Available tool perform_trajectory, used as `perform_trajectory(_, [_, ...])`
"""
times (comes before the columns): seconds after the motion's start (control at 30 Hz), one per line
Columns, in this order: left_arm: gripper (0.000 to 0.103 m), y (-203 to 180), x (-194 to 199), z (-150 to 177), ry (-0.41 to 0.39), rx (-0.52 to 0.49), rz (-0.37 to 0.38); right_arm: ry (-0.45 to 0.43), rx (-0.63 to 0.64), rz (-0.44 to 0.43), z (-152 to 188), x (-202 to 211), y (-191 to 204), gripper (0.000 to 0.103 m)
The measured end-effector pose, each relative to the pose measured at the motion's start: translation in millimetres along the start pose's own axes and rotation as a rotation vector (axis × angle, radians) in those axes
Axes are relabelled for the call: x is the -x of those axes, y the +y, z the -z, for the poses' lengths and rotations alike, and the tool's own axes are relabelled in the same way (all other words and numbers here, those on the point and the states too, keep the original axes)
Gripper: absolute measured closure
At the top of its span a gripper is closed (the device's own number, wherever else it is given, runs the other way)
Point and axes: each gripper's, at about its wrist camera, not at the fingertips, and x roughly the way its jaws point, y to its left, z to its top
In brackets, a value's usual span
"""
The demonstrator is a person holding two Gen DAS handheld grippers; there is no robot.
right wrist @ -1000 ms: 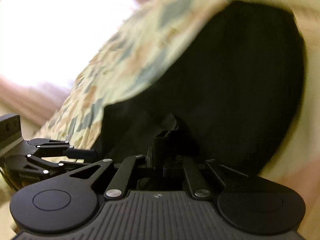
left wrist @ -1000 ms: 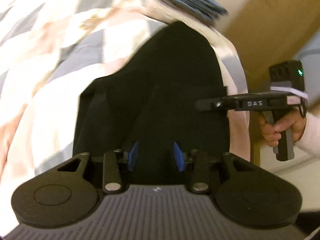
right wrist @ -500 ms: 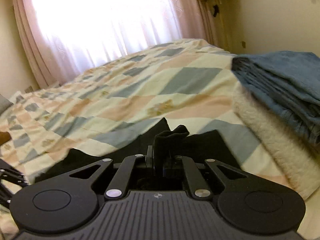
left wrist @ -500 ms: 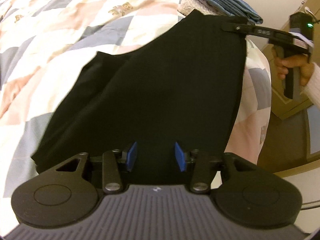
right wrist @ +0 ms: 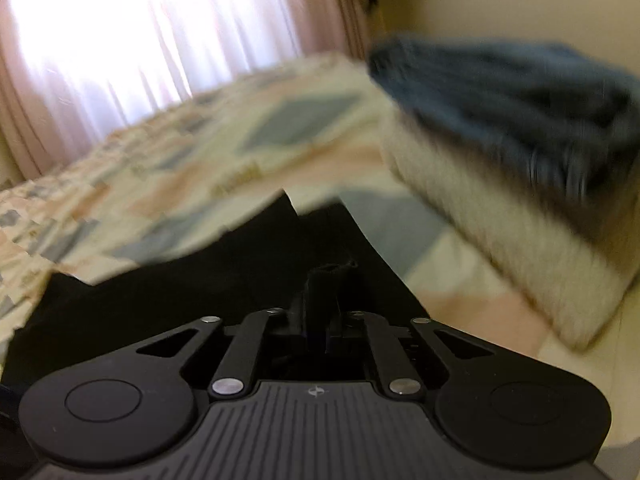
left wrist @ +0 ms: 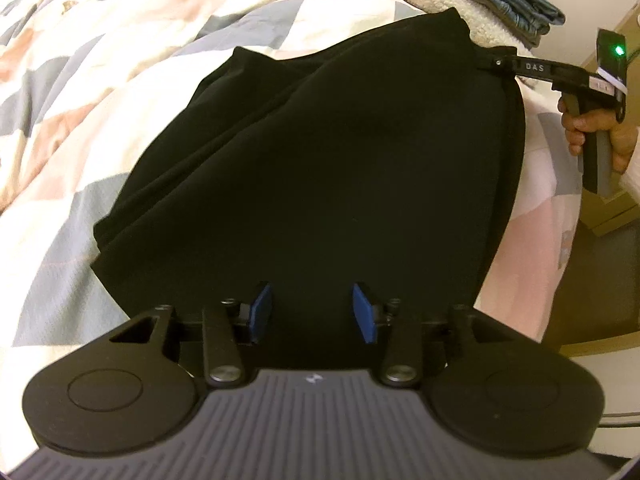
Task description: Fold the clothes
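A black garment (left wrist: pixel 320 152) lies spread on the patchwork bedspread (left wrist: pixel 100 32). My left gripper (left wrist: pixel 310 312) hovers at its near edge with the blue pads (left wrist: pixel 260 308) apart and nothing between them. My right gripper (right wrist: pixel 324 300) is shut on a pinch of the black garment (right wrist: pixel 240 280); in the left wrist view the right gripper (left wrist: pixel 490 62) holds the garment's far right corner, beside the folded pile.
A stack of folded clothes, blue denim (right wrist: pixel 500 100) over a cream fleece (right wrist: pixel 500 216), sits on the bed's far right corner. The bed edge falls away on the right to the floor and wooden furniture (left wrist: pixel 616 216). A bright curtained window (right wrist: pixel 120 32) is beyond the bed.
The right gripper has lowered the garment's corner towards the bed, nearer the folded pile, and is moving. The garment now lies flatter. The left gripper stays open at the near edge.
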Motion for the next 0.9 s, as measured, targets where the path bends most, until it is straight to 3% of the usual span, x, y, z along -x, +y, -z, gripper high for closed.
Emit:
perform_trajectory(0.03, [0.064,-1.4,1.7,-0.6,-0.002,-0.018,-0.014,0.006,-0.014,0.013,-1.7,0.0,0.2,0.09])
perform_trajectory(0.07, [0.064,-2.1,6.7,-0.9,-0.01,-0.042,-0.021,-0.013,-0.026,0.051,-4.0,4.6,2.9,0.08])
perform_trajectory(0.1, [0.064,-2.8,11.7,-1.3,-0.018,-0.066,-0.028,-0.041,-0.035,0.104,-6.2,11.0,6.7,0.062])
perform_trajectory(0.17, [0.065,-2.8,22.8,-2.3,-0.038,-0.111,-0.037,-0.107,-0.009,0.262,-6.7,27.3,20.5,0.048])
perform_trajectory(0.23, [0.068,-1.1,36.6,-4.6,-0.072,-0.176,-0.04,-0.168,0.012,0.332,-1.2,47.8,40.0,0.052])
perform_trajectory(0.3, [0.075,2.3,42.4,-8.8,-0.091,-0.252,-0.033,-0.194,0.007,0.246,9.1,64.8,65.3,0.066])
perform_trajectory(0.33, [0.077,4.4,40.8,-12.7,-0.094,-0.303,-0.033,-0.189,0.011,0.195,16.2,69.9,80.6,0.068])
perform_trajectory(0.43, [0.082,14.7,21.8,-23.0,-0.085,-0.421,-0.032,-0.117,0.012,0.066,48.7,66.9,125.9,0.074])
perform_trajectory(0.5, [0.082,28.3,0.5,-29.7,-0.047,-0.459,-0.018,-0.015,0.007,0.067,75.2,47.6,147.8,0.076])
perform_trajectory(0.6, [0.085,42.8,-22.3,-34.6,0.01,-0.485,0.016,0.051,-0.032,0.171,103.1,35.0,169.1,0.078])
perform_trajectory(0.73, [0.081,38.8,-6.4,-33.0,-0.013,-0.554,0.07,-0.016,-0.166,0.272,113.6,61.8,198.1,0.076])
perform_trajectory(0.9, [0.074,42.6,21.6,-22.6,-0.031,-0.614,0.082,-0.091,-0.236,0.48,136.1,96.1,271.5,0.076])
